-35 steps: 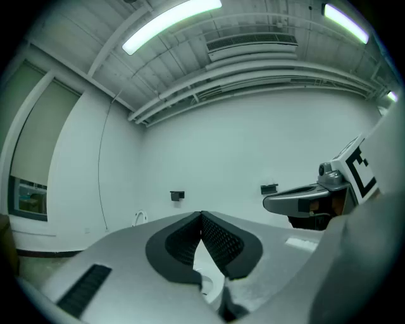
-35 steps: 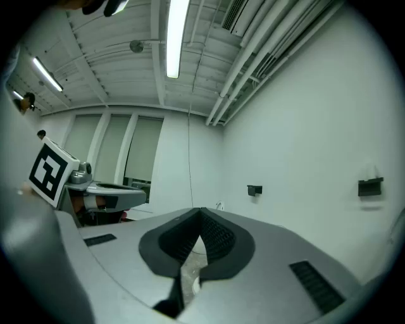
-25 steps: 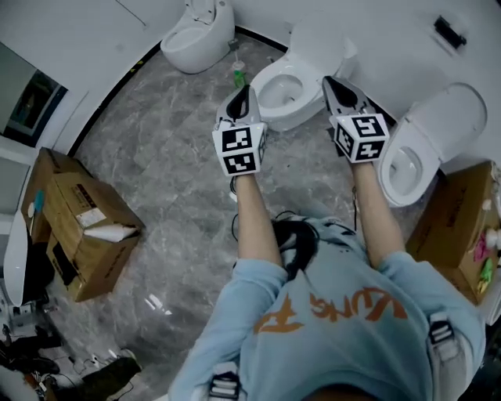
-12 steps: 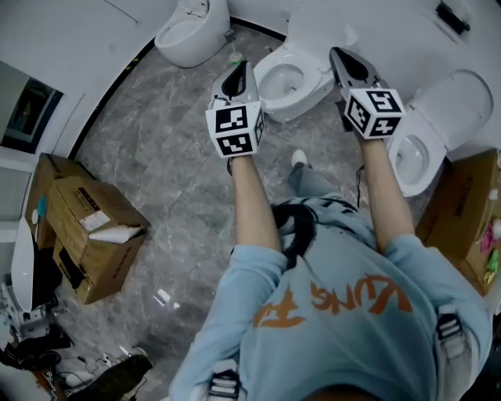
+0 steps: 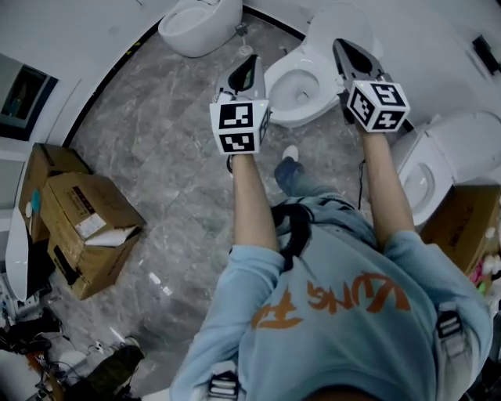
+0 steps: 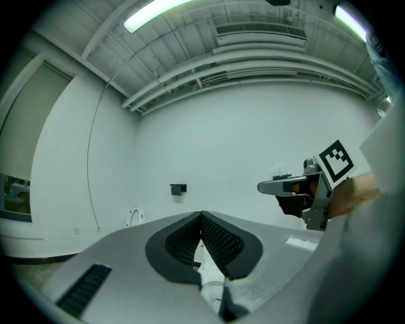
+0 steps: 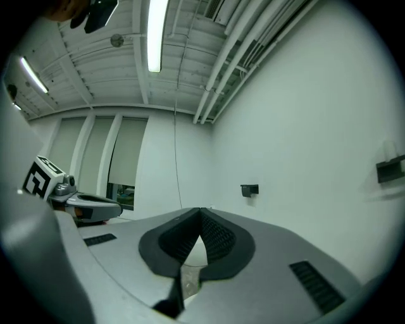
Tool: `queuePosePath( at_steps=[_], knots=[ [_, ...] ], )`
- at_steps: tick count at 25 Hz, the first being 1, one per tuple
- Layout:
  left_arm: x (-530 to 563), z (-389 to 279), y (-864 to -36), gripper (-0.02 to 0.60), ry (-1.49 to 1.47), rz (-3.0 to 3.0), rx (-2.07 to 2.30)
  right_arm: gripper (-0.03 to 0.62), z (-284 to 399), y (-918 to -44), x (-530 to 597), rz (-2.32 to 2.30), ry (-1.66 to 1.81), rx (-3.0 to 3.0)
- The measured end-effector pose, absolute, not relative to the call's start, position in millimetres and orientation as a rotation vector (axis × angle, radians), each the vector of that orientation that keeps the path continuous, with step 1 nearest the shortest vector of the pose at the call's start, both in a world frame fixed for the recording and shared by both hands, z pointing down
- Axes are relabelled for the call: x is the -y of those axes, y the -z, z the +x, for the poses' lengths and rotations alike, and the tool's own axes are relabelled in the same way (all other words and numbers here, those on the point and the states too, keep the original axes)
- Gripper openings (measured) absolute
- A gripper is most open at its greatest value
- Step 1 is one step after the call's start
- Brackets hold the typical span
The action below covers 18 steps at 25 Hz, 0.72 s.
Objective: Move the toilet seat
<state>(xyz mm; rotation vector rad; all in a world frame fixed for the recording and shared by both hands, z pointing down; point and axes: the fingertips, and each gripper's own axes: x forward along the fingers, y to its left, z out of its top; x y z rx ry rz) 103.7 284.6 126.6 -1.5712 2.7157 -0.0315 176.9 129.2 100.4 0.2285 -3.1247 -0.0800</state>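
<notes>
Toilets (image 5: 301,78) (image 5: 200,23) (image 5: 430,168), three; two grippers, left gripper (image 5: 249,63) and right gripper (image 5: 340,45), jaws together, empty.

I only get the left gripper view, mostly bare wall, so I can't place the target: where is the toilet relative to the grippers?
Observer: The head view shows a toilet, bowl uncovered, on the floor, seen between the left gripper and the right gripper.
Operator: Is the right gripper carrying anything?
Observer: No; the right gripper view shows its jaws together, nothing between them.
Operator: Any other toilets nearby?
Observer: Yes: a second toilet to the right, a third toilet at the far left.
</notes>
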Motion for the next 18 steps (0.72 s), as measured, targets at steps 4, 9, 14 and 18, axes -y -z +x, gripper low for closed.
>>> queuePosePath(
  at_steps=[4, 9, 14, 18],
  knots=[
    [-251, 38, -176, -0.006, 0.014, -1.579, -2.858, -0.002, 92, -144, -91, 0.215, 0.001, 3.057],
    [-210, -19, -235, -0.006, 0.071, -1.67, -2.989, -0.002, 7, -187, -49, 0.21, -0.079, 2.974],
    [-164, -74, -258, -0.006, 0.088, -1.741, -3.029, -0.002, -37, -227, 3, 0.256, -0.175, 2.922],
    [-122, -84, -246, -0.006, 0.184, -1.863, -2.908, -0.002, -37, -219, 48, 0.359, -0.261, 2.947]
  ],
)
